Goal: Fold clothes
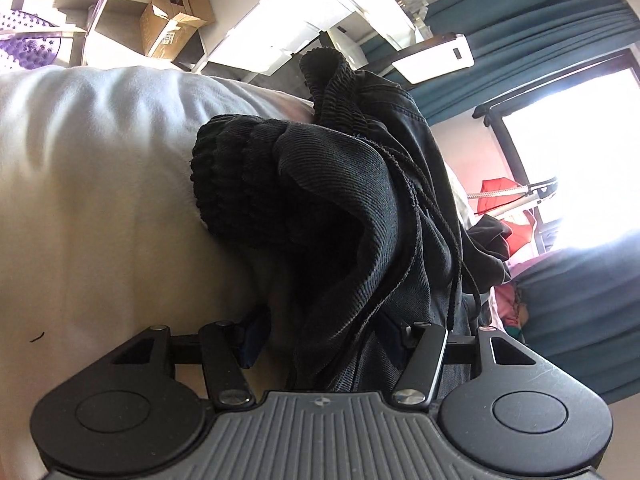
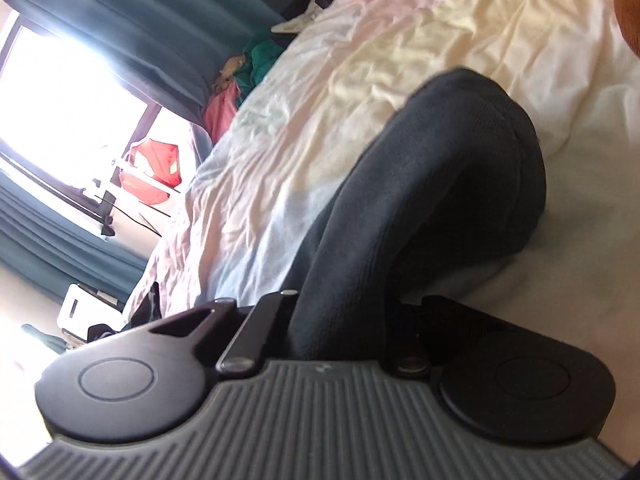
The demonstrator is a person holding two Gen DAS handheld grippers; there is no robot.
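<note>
A dark grey garment [image 1: 340,200] with ribbed cuffs and loose cords lies bunched on the white bed sheet [image 1: 100,180]. In the left wrist view it runs down between the fingers of my left gripper [image 1: 324,332], which stands open. A strip of sheet shows between the blue left pad [image 1: 254,336] and the cloth, and the fabric drapes over the right finger. In the right wrist view a thick fold of the same dark garment [image 2: 440,168] rises from my right gripper [image 2: 340,320]. That gripper is shut on the fold, and its fingertips are hidden by the cloth.
The rumpled sheet [image 2: 320,100] covers the bed. Teal curtains [image 1: 540,20] and a bright window [image 2: 60,92] lie beyond the bed. A cardboard box [image 1: 172,16] sits on the floor. Pink and green clothes [image 2: 236,84] are piled past the bed's far edge.
</note>
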